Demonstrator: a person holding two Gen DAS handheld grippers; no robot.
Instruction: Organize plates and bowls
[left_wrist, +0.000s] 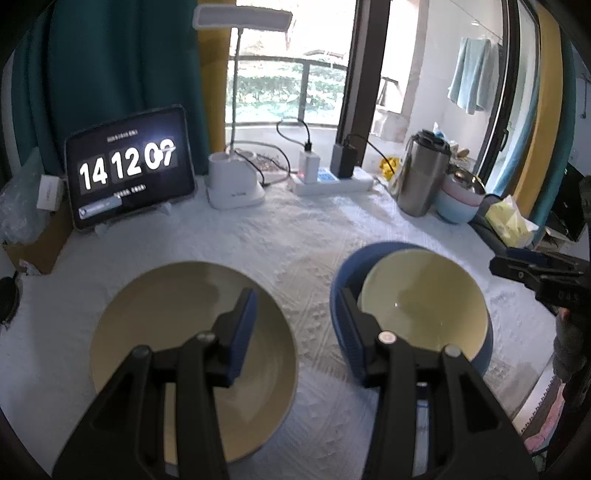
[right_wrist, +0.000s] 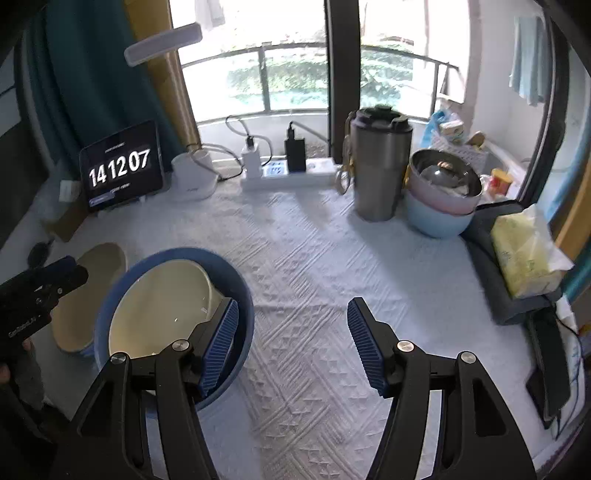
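Now, left tool (left_wrist: 299, 317) spread wide above plate (left_wrist: 155, 295), right tool (right_wrist: 291, 332) released beside bowl (right_wrist: 162, 291).

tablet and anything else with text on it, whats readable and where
"14 12 07": flip-clock digits on the tablet in the right wrist view.
"14 12 0", last digit mid-flip: same tablet, left wrist view.
Small lines above and below the digits: too small to read.
White lettering on the left gripper body: blurred, unreadable.
Print on the lamp base and white box: unreadable.
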